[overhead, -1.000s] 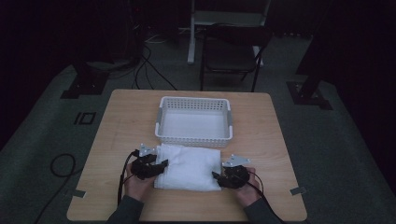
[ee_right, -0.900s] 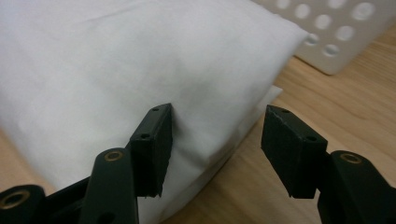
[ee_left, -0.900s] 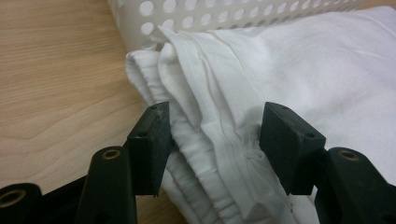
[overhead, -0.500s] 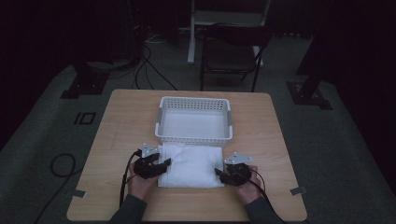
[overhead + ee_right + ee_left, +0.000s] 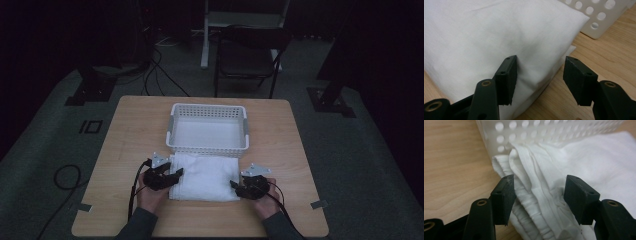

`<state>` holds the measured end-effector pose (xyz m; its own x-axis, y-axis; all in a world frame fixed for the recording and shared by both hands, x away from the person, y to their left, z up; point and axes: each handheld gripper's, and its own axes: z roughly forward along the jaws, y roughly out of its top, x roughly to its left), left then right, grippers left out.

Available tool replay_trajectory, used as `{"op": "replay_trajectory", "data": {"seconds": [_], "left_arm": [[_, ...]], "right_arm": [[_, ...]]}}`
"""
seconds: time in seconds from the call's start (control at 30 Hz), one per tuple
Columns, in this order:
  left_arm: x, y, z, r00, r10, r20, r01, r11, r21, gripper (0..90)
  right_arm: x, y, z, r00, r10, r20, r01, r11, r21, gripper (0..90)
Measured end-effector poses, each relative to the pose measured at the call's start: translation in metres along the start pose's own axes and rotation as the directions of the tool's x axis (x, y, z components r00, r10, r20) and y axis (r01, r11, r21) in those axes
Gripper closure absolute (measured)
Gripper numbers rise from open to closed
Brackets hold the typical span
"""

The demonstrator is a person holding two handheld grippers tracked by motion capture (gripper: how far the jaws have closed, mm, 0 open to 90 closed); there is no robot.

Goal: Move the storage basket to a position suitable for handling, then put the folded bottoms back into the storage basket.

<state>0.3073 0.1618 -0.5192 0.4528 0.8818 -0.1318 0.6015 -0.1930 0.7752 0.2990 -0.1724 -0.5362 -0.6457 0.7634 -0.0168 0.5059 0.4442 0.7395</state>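
High view: a folded white cloth lies on the counter just before the basket. Left tool and right tool sit at opposite ends, jaws wide apart, holding nothing, likely placed to lift both ends together.

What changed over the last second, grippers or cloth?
The folded white cloth narrowed: its right edge drew in leftward, and the right gripper moved in leftward with it. Now both grippers are open, the left gripper astride the cloth's bunched left edge, the right at its right edge, neither clamping it. The left gripper, the white basket and the table stayed put.
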Motion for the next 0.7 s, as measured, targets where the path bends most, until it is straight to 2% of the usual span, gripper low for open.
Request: {"op": "replay_trajectory", "data": {"seconds": [0.03, 0.07, 0.1, 0.17, 0.37, 0.6, 0.67, 0.7], "left_arm": [[-0.001, 0.002, -0.006, 0.9998, -0.013, 0.016, 0.013, 0.9996, -0.026, 40.1], [-0.001, 0.002, -0.006, 0.9998, -0.013, 0.016, 0.013, 0.9996, -0.026, 39.8], [-0.002, 0.005, -0.012, 0.9992, -0.020, 0.035, 0.022, 0.9985, -0.049, 39.2], [-0.004, 0.008, -0.018, 0.9988, -0.019, 0.045, 0.022, 0.9974, -0.068, 38.2], [-0.013, 0.008, -0.028, 0.9985, -0.012, 0.053, 0.017, 0.9955, -0.093, 34.7], [-0.014, 0.004, -0.023, 0.9996, -0.015, 0.022, 0.017, 0.9972, -0.073, 26.8], [-0.013, 0.002, -0.017, 0.9995, -0.019, 0.027, 0.020, 0.9983, -0.055, 23.6], [-0.012, 0.001, -0.013, 0.9989, -0.022, 0.042, 0.023, 0.9987, -0.045, 21.7]], "right_arm": [[0.000, 0.000, 0.000, 1.0000, 0.000, 0.001, 0.000, 1.000, 0.001, 44.5], [0.000, 0.000, 0.000, 1.0000, 0.000, 0.001, 0.000, 1.000, 0.001, 44.5], [0.000, 0.000, 0.000, 1.0000, 0.002, 0.000, -0.002, 1.000, 0.000, 44.3], [0.000, -0.001, 0.000, 1.0000, 0.003, 0.000, -0.003, 1.000, -0.001, 44.1], [-0.001, -0.001, 0.000, 1.0000, 0.006, -0.002, -0.006, 1.000, -0.002, 43.8], [-0.001, -0.001, 0.000, 0.9999, 0.010, 0.003, -0.010, 1.000, -0.004, 42.2], [-0.001, -0.001, 0.000, 1.0000, 0.009, 0.003, -0.009, 1.000, -0.003, 41.8], [-0.001, -0.001, 0.000, 1.0000, 0.009, 0.003, -0.009, 1.000, -0.003, 41.6]]}}
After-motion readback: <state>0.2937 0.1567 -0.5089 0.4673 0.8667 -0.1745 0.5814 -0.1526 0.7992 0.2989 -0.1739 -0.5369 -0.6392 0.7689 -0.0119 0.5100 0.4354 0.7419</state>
